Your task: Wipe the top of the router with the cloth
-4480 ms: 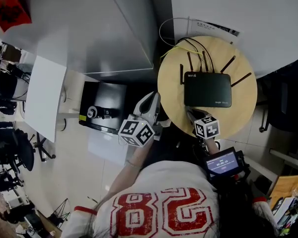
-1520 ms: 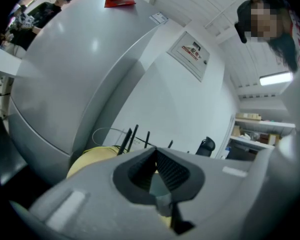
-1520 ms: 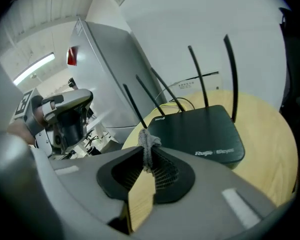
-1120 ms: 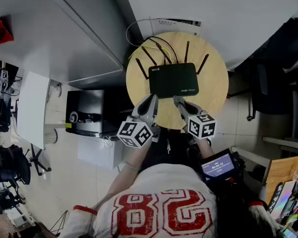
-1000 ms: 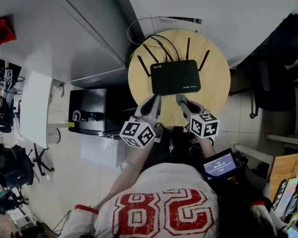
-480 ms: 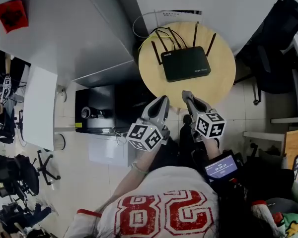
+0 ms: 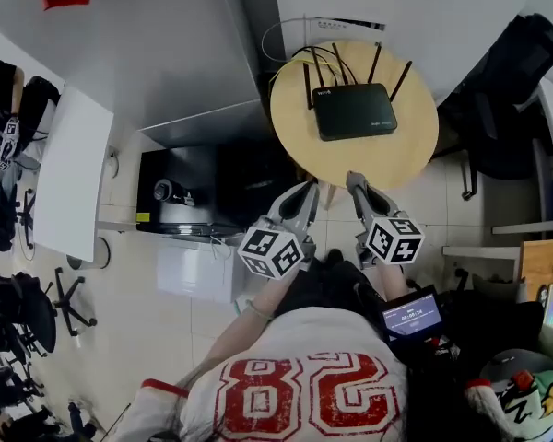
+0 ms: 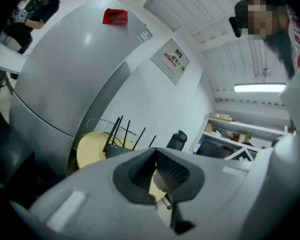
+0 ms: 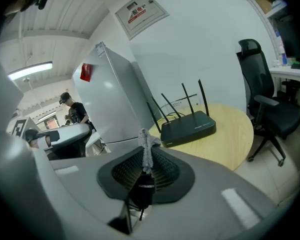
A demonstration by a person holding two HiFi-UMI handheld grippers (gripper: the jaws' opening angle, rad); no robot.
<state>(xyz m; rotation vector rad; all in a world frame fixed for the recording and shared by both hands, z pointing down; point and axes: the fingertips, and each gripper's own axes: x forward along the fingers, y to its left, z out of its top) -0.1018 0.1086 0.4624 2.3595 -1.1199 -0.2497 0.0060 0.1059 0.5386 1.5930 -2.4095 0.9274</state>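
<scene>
This is an office. A black swivel chair (image 9: 262,104) stands by a round wooden table (image 7: 415,150), with a white desk (image 7: 72,178) further off.

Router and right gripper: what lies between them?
Only bare wooden tabletop lies between the router and the right gripper, which pinches the cloth; the right gripper view shows it.
</scene>
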